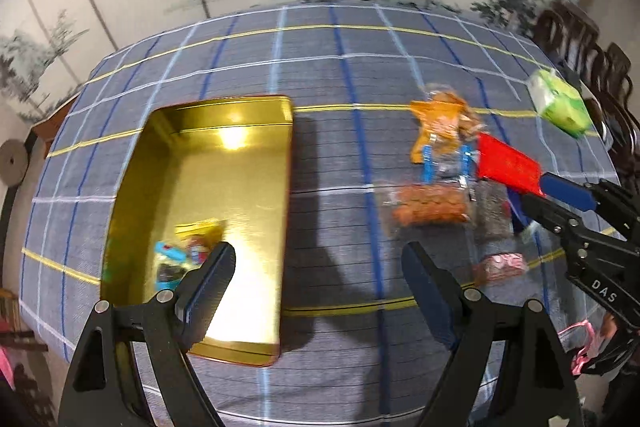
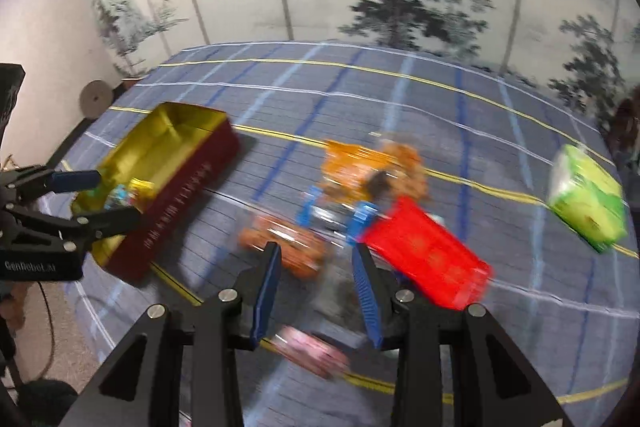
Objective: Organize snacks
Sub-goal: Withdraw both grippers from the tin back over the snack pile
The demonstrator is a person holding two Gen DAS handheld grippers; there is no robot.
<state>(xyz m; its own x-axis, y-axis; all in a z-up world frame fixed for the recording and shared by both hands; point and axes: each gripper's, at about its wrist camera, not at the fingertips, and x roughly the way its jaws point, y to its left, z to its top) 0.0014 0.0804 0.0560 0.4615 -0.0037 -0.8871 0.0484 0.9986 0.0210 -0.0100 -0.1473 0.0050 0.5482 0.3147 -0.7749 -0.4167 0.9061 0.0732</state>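
Both empty: left gripper (image 1: pixel 320 263) wide over gold tin (image 1: pixel 280 115), right gripper (image 2: pixel 316 267) narrower above blurred snack packs (image 2: pixel 288 243) beside red box (image 2: pixel 428 259)

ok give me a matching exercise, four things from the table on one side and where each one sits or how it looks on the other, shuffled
Things
1. tin
2. red packet
3. green pack
4. left gripper

Descriptions
A. far right of the cloth, apart from the pile
B. open, holding nothing
C. gold inside, a few snacks already in one end
D. lying at the right of the snack pile

Pairs: 1-C, 2-D, 3-A, 4-B
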